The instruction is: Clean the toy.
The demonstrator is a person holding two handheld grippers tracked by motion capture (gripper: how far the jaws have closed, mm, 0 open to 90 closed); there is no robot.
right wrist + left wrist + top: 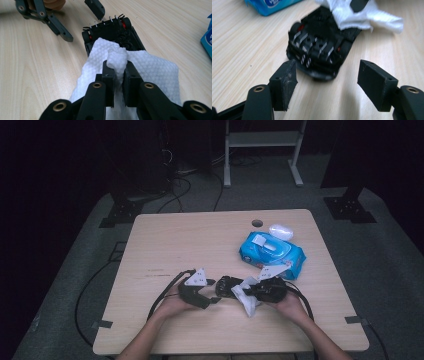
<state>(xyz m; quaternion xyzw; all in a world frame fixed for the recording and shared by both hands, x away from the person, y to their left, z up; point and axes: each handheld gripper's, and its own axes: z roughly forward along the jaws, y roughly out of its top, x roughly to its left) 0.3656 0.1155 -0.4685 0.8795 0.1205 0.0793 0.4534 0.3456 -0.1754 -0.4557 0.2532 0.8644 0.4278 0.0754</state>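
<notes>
Left gripper (212, 292): jaws stood partly open, holding nothing, ready to steady the toy car.
Toy car (319, 50): black, lay on the table (165, 245) in the middle, just past the left jaws, untouched.
Wipe (140, 65): white, draped over the car's right end to clean it.
Right gripper (117, 75): jaws pinched tight on the wipe.
Wipe pack (272, 252): blue, far right.

Black toy car (318, 51) rear end hidden under white wipe (362, 15) in left gripper view, its near edge blurred. Wipe's lower part cut off by bottom edge in right gripper view. Blue wipes pack (207, 37) cropped at right edge there; label print (270, 247) too small to read in high view.
</notes>
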